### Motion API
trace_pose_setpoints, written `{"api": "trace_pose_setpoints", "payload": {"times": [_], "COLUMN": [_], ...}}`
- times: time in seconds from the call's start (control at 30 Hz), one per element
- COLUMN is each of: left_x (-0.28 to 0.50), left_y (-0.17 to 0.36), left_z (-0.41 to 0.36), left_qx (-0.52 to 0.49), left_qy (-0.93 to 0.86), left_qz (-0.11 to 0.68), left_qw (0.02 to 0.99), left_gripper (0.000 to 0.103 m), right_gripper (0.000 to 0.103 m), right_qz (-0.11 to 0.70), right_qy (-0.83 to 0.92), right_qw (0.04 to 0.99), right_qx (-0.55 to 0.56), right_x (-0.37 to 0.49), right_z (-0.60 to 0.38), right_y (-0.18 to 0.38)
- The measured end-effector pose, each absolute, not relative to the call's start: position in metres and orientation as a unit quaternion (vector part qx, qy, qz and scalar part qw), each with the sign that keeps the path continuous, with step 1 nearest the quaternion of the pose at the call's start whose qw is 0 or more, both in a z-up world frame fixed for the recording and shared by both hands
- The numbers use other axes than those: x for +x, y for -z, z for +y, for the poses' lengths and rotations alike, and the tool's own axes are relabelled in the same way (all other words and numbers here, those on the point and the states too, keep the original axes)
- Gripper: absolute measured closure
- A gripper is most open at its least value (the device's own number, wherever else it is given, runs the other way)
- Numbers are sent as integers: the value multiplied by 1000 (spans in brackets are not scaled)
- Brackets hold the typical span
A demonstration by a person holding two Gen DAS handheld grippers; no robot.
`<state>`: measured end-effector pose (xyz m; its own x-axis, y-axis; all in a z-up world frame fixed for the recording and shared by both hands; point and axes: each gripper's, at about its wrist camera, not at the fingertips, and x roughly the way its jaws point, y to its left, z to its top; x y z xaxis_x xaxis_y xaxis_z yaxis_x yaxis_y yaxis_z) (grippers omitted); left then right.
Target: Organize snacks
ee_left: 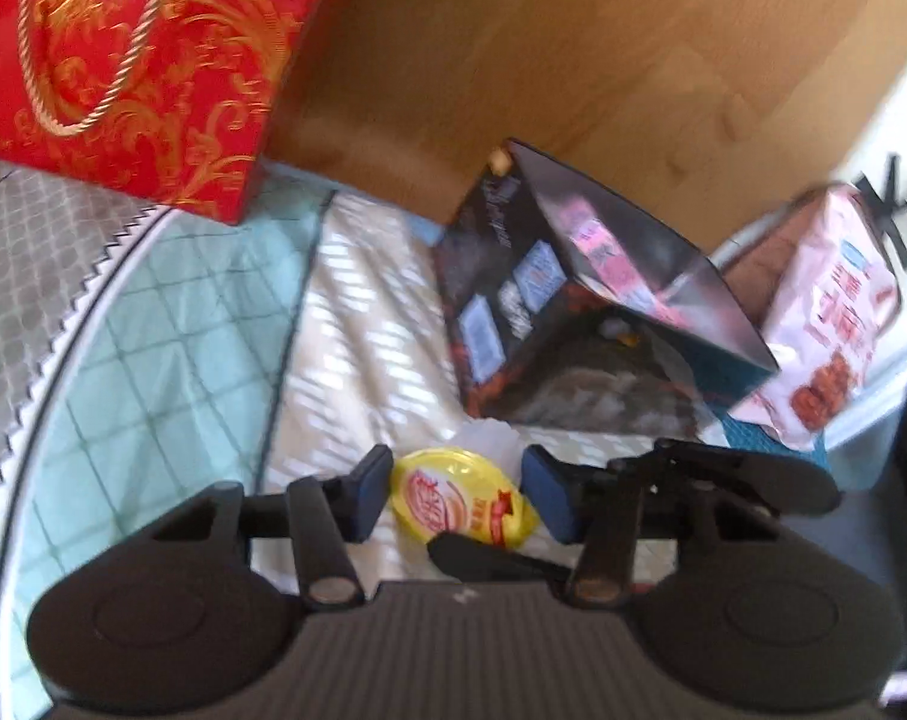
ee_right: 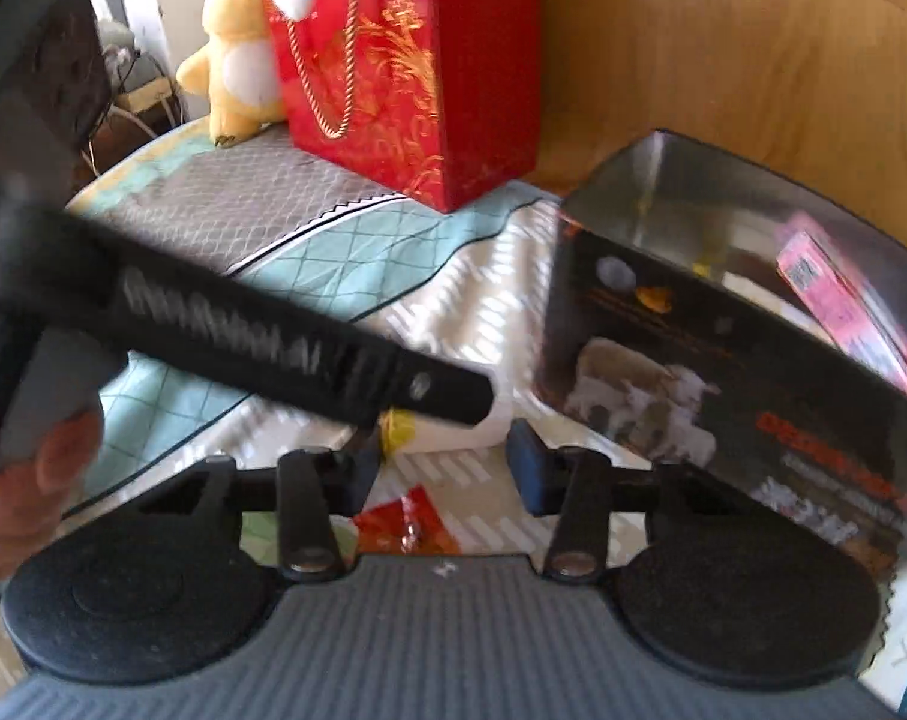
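Surface: bed (ee_left: 369, 324) under a quilted cover in teal, grey and cream panels; wooden board (ee_left: 573, 60) rising behind it.
Left tongs (ee_left: 456, 495): apart, blue pads flanking a yellow snack cup (ee_left: 462, 501); neither pad seen pressing on it, a narrow gap on each side.
Yellow snack cup: lying on the cream panel of the bed, lid with red print facing up, just in front of the dark box.
Right tongs (ee_right: 444, 468): apart, nothing clamped; hovering over the cream panel, with the other gripper's black arm crossing the view above them.
Red snack packet (ee_right: 405, 525): flat on the bed, just below the right tongs' gap, touching neither pad.
Dark box (ee_left: 573, 312): open-topped carton with printed sides, standing on the bed against the wooden board; pink packet (ee_right: 837, 294) visible inside.
Pink-and-white snack bag (ee_left: 825, 324): upright just beside the dark box, on its far side in the left wrist view.
Red gift bag (ee_left: 135, 66): gold scrollwork, rope handles, upright on the grey panel near the board.
Yellow plush toy (ee_right: 237, 48): at the bed's far corner, touching the red gift bag's side.
Hand (ee_right: 27, 492): at the lower left edge of the right wrist view, gripping a grey handle.
Yellow item (ee_right: 396, 429): partly hidden under the black arm; possibly the same cup, too blurred to confirm.
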<state>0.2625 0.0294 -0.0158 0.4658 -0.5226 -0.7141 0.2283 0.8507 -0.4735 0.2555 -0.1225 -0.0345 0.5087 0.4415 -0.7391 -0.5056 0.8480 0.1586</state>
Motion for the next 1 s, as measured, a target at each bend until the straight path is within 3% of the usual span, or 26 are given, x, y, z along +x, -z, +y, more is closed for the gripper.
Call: {"api": "trace_pose_setpoints", "payload": {"times": [0.43,0.73,1.0], "left_x": [146,45,8], "left_y": [-33,-2,15], "left_z": [10,10,5], "left_qx": [-130,-92,-58], "left_qy": [304,335,329], "left_qz": [407,433,426], "left_qw": [851,832,841], "left_gripper": [56,56,52], "right_gripper": [55,56,52], "right_qz": [305,333,328], "right_qy": [-218,-208,-184], "right_qw": [926,920,927], "right_qx": [-39,-7,-13], "right_x": [106,-4,-36], "right_z": [-140,-137,-123], "right_y": [-8,20,38]}}
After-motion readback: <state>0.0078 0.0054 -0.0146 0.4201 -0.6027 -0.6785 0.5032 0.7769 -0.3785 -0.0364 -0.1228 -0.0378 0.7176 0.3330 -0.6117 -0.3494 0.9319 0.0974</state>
